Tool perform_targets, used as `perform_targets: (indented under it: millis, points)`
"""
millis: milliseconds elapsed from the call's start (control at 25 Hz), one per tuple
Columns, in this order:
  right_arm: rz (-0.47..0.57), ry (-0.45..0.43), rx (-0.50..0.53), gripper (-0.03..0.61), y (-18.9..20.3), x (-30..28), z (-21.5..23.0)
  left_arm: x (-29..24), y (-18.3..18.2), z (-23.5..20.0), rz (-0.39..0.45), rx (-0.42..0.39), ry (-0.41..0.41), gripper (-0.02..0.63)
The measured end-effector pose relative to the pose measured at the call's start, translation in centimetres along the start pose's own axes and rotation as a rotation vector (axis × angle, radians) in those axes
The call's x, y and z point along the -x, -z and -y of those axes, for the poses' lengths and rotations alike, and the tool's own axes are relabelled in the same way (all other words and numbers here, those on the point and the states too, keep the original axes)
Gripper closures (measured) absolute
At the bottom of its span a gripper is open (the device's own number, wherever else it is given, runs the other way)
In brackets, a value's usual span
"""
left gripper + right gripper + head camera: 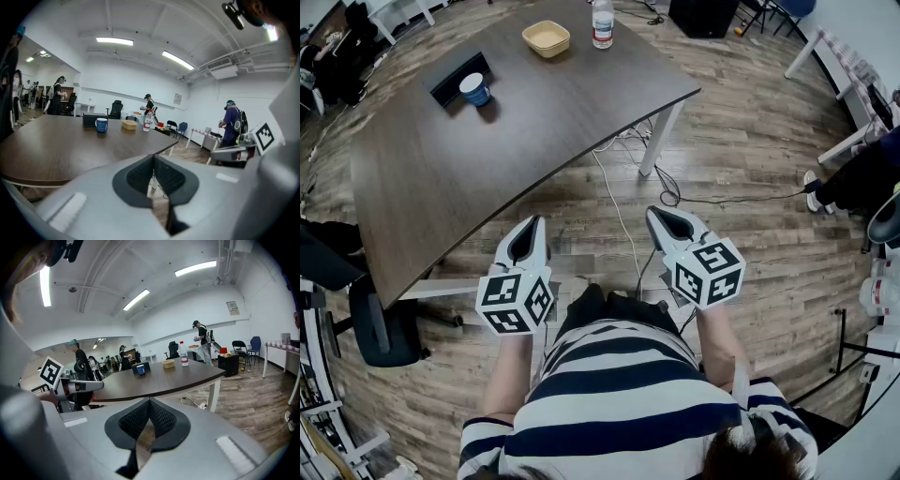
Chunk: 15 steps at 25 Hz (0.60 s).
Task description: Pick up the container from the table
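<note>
The container (546,38) is a shallow tan tub near the far edge of the dark wooden table (516,141). It also shows small and distant as the tan container (129,124) in the left gripper view and the tan container (168,363) in the right gripper view. My left gripper (531,228) and right gripper (661,217) hover side by side over the floor, short of the table's near edge and well away from the tub. The left gripper (153,157) and the right gripper (149,401) are both shut, their pads meeting at the tip with nothing between them.
On the table also stand a blue mug (474,89), a black box (457,75) behind it and a clear bottle (602,22). A white table leg (661,141) and cables (619,216) lie ahead on the wooden floor. A black chair (380,328) stands at my left. People stand farther back.
</note>
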State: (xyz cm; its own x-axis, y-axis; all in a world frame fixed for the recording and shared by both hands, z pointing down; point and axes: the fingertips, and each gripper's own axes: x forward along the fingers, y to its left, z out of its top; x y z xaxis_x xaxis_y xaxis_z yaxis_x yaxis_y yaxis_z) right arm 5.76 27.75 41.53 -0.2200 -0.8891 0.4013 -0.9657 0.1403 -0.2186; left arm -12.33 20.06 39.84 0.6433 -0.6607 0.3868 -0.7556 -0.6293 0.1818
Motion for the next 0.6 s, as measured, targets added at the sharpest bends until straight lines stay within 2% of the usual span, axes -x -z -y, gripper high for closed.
perform_targets:
  millis: [600]
  points:
    - [-0.047,-0.021,-0.005,0.581,1.4,-0.3,0.1,0.2,0.3,0.6,-0.007,-0.007,-0.012,0.614]
